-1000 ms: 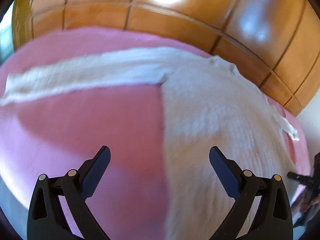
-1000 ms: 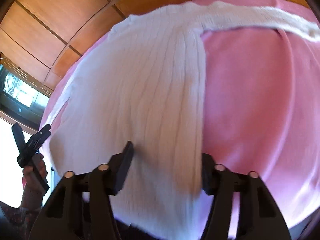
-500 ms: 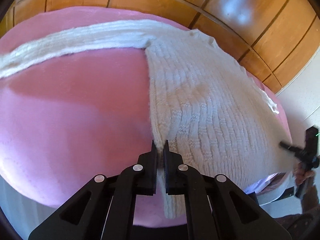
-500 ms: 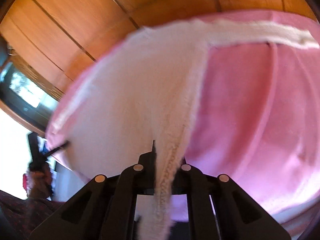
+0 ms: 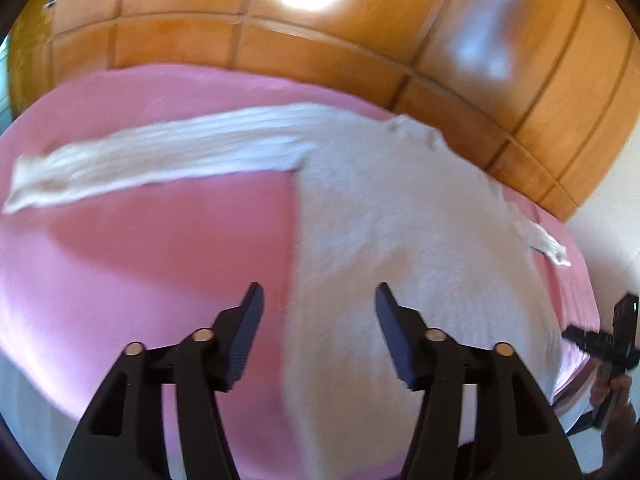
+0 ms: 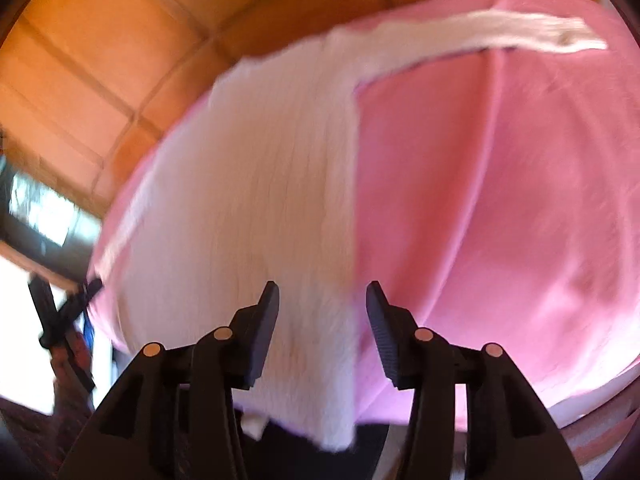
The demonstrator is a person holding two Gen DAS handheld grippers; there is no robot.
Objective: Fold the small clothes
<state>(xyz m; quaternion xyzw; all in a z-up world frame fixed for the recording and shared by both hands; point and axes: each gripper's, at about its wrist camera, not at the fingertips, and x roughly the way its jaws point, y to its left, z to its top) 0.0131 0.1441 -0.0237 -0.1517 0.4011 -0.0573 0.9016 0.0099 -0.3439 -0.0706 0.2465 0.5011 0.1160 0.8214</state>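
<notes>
A white knit sweater (image 5: 400, 240) is seen laid flat on a pink sheet (image 5: 140, 260), filling the centre and right of the left wrist frame; one sleeve (image 5: 160, 160) is extended toward the left edge of that frame, a second sleeve end (image 5: 548, 244) is found at the right. The left gripper (image 5: 318, 300) is held at lower centre, jaws set wide apart with nothing between them, straddling the sweater's side edge. Wood panelling (image 5: 360, 40) is shown across the top. In the right wrist frame, the sweater (image 6: 248, 184) occupies the centre left, its hem hanging over the near edge; the right gripper (image 6: 322, 300) is likewise spread, nothing gripped. Both frames are blurred.
</notes>
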